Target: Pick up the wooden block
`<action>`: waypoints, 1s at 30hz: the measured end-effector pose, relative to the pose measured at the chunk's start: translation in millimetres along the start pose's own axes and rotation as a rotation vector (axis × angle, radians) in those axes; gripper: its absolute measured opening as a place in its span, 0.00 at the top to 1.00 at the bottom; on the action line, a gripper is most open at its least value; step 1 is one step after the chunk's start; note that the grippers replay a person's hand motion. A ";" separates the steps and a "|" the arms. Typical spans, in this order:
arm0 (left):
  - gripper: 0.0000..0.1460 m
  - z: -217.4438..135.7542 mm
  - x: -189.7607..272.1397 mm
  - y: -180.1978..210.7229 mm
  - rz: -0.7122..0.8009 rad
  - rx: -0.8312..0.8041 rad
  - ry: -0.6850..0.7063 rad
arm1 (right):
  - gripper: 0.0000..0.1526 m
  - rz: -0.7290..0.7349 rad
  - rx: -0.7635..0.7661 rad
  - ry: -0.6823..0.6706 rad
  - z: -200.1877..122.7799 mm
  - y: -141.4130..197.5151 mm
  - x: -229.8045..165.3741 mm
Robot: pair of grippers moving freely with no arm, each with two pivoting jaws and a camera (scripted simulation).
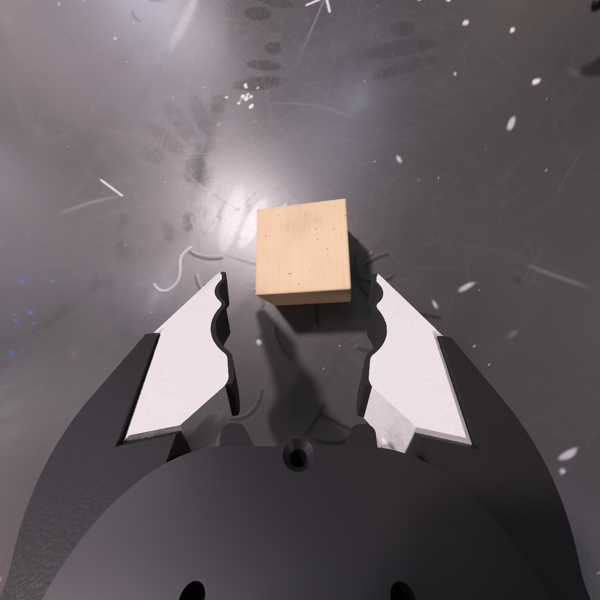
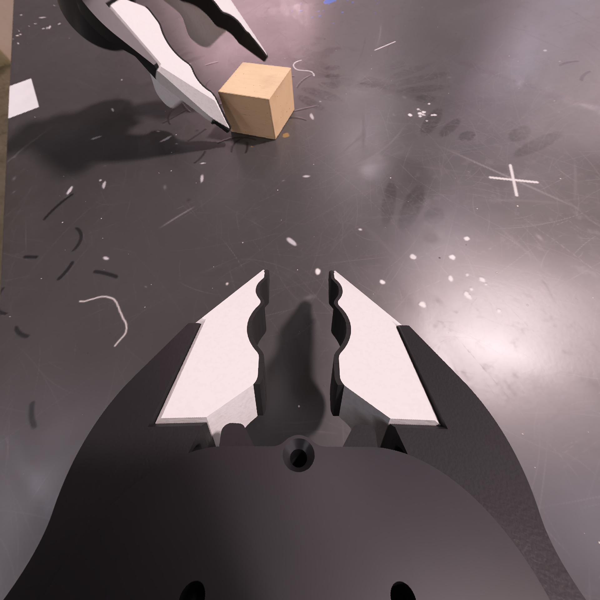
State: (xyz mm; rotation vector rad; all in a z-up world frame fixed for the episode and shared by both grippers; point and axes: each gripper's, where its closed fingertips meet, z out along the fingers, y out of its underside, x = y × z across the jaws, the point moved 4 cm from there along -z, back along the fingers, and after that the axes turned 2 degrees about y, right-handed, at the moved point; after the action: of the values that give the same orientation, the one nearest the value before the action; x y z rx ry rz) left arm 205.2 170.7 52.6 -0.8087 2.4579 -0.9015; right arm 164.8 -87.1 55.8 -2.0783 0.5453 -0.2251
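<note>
Left wrist view, left gripper spread wide just short of wooden block, block seated on scuffed dark table, right gripper narrowly parted, nothing held.

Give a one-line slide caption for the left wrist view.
Open left gripper poised just short of the wooden block on a scuffed dark table.

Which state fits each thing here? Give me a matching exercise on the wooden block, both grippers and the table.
Things:
1. wooden block
2. left gripper
3. right gripper
4. table

States:
A. dark, scratched and speckled
B. open, fingers spread either side of the block
C. resting on the table, ungripped
D. open over bare table, away from the block

Pairs: 1-C, 2-B, 3-D, 4-A
</note>
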 end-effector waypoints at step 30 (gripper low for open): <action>0.56 -73.1 -25.4 -90.8 -0.655 1.156 0.820 | 0.75 0.001 -0.010 -0.008 0.7 0.3 -0.3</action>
State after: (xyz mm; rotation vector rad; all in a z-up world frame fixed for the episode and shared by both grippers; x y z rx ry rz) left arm 219.5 163.2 170.8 -0.8294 1.5241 -2.9214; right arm 164.7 -86.5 55.2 -2.0876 0.5433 -0.2133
